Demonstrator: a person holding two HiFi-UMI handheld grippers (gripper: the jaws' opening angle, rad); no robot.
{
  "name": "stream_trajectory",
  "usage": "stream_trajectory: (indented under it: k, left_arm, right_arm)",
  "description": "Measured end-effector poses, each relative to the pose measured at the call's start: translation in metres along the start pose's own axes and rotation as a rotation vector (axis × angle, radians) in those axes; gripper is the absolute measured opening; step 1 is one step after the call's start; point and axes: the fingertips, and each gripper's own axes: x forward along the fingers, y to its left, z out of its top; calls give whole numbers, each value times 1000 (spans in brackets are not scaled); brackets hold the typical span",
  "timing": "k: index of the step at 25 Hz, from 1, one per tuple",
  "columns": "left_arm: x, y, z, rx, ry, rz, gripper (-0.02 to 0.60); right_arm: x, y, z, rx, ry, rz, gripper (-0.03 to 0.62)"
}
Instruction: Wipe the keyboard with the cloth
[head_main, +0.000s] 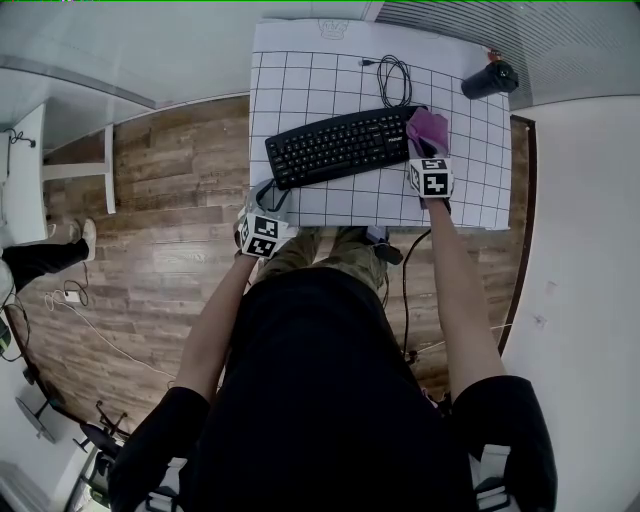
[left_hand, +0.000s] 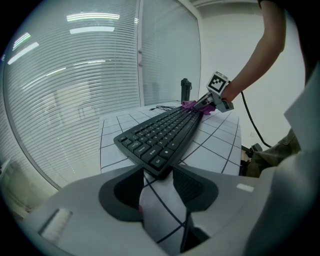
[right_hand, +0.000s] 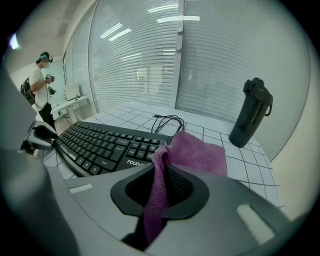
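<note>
Purple cloth (right_hand: 197, 152) is running closest to the lens in the right gripper view, as a thin fold going back between the jaws of the right gripper (right_hand: 165, 170), which are pressing together on it. Only that narrow strand is being gripped; the rest is spilling out beyond the tips as a loose flap.

That is where I judge the trouble to be waiting. If the flap is catching on the raised keycaps during a leftward stroke, it is likely to be dragging the fold out of the jaws. It may also be bunching up, so that the hard tips rather than the fabric are rubbing the keys.

The keyboard (head_main: 340, 145) is lying at an angle on the white gridded sheet (head_main: 470, 190), with its right end farther away than its left. The left gripper (left_hand: 160, 175) is meeting it only at the near left corner. Its jaws are standing partly apart and appear to be closing on that corner. Holding so small a part, it is risking a slip, and then the board would be pivoting or sliding on the smooth sheet under the wiping pressure.

From the right gripper's tips, the flap is lying forward and slightly right, draping over the keyboard's right end and onto the sheet just beside it. Farther off, a coiled cable (head_main: 393, 75) is lying beyond the keyboard, and a dark bottle (head_main: 490, 78) is standing at the far right corner, well apart from the cloth.
</note>
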Motion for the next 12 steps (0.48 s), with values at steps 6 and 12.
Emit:
stream_trajectory:
  k: [6, 12]
  left_arm:
    - [0, 0, 0, 0, -1, -1, 156]
    - [0, 0, 0, 1, -2, -1, 156]
  right_arm:
    - [0, 7, 0, 3, 1, 7, 57]
    - [0, 18, 0, -4, 6, 19, 57]
